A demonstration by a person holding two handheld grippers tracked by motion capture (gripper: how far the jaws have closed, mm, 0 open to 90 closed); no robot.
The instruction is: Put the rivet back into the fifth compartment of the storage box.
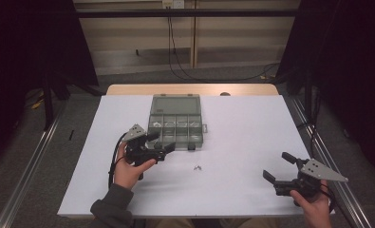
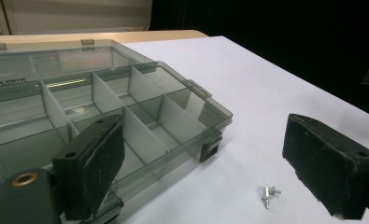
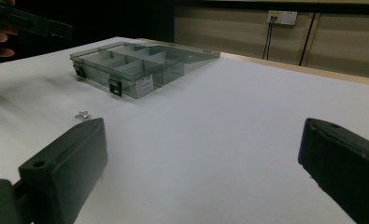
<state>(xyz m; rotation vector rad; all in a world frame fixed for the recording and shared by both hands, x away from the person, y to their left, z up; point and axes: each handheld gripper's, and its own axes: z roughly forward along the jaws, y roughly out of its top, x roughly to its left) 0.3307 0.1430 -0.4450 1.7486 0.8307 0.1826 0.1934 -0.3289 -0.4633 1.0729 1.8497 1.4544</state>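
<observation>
Dealing here with a tiny metal fastener [image 2: 269, 195], possibly a wing screw, lying loose on the white table [image 1: 251, 133] at about 6 o'clock from the clear compartment box [image 1: 180, 142] and well apart from it. Judging it as very light, hard and stiff, not fragile, but slick and liable to skid or flip under a pad. Taking hold across its short body from straight above, pads closing low to the tabletop, looking safest.

Holding the left gripper [image 1: 161, 142] at roughly 10 o'clock from the fastener, over the box's near left corner, jaws spread wide with nothing between the pads. Resting the right gripper [image 1: 279, 166] out at 4 o'clock, near the table's edge, jaws likewise standing wide apart and pinching nothing.

Treating the box as light, thin-walled plastic, stiff but prone to sliding on the smooth surface if nudged. Keeping its lid [image 1: 174, 103] folded open toward 12 o'clock, dividers exposed; glinting bits in some cells, too small to tell.

Watching the dark latches [image 2: 209, 151] jutting from the front wall toward 6 o'clock, the likeliest snag on the way in. Finding nothing else between fastener and box; wall socket [image 1: 173, 4] and cables hanging far off at 12 o'clock.
</observation>
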